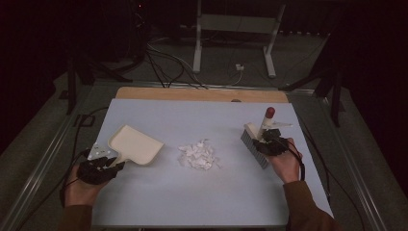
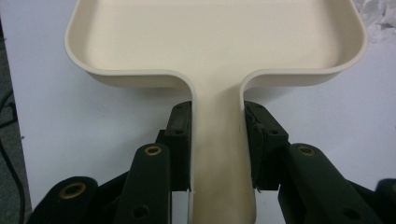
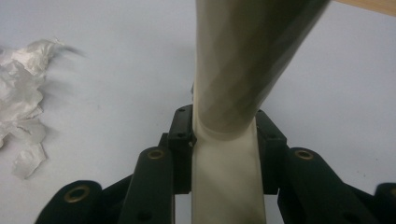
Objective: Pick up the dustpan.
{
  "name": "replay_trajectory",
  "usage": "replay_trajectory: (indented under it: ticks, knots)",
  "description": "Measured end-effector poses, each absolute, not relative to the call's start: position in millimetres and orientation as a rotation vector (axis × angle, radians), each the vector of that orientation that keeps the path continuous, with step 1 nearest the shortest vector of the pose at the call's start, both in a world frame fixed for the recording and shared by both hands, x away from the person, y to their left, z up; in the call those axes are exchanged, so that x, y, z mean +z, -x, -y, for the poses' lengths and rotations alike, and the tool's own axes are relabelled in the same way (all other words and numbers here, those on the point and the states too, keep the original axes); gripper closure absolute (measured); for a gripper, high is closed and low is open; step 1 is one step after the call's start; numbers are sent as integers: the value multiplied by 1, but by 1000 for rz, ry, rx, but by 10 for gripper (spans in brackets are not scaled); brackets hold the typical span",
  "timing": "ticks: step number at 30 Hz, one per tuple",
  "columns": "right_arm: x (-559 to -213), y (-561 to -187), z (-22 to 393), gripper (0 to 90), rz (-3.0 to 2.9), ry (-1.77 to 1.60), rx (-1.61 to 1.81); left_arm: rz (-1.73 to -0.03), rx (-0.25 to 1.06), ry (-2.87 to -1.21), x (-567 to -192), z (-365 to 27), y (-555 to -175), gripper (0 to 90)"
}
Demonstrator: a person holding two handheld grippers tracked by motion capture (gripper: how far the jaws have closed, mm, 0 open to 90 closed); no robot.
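Observation:
A cream dustpan lies flat on the white table at the left, its mouth facing a pile of white paper scraps in the middle. My left gripper is shut on the dustpan's handle, one black pad on each side. At the right, my right gripper is shut on the cream handle of a hand brush. Its grey bristles rest on the table and its red-tipped handle end points up and away. The scraps lie to the brush's left.
The table's far edge is bare wood. Beyond it, cables and a metal stand sit on the dark floor. Cables trail from both grippers off the table's sides.

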State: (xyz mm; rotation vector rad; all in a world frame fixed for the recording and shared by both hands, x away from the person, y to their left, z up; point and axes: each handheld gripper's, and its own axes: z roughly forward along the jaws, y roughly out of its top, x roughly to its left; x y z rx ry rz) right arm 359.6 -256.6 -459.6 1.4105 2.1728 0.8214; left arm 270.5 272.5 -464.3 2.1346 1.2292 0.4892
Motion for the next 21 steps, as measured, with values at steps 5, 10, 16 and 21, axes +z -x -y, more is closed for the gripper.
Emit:
replay_trajectory:
  ticks: [5, 10, 16, 21]
  knots:
    - [-460, -360, 257, 665, -2172, -1411, 820, -1190, 488, -2158, -463, -271, -271, 668]
    - [-460, -360, 256, 665, -2171, -1412, 820, -1149, 479, -2174, -461, -270, -271, 668]
    - [-460, -360, 256, 665, -2171, -1411, 820, -1096, 453, -2206, -462, -268, -272, 668]
    - [-460, -360, 256, 665, -2171, -1412, 820, -1063, 434, -2228, -461, -265, -274, 668]
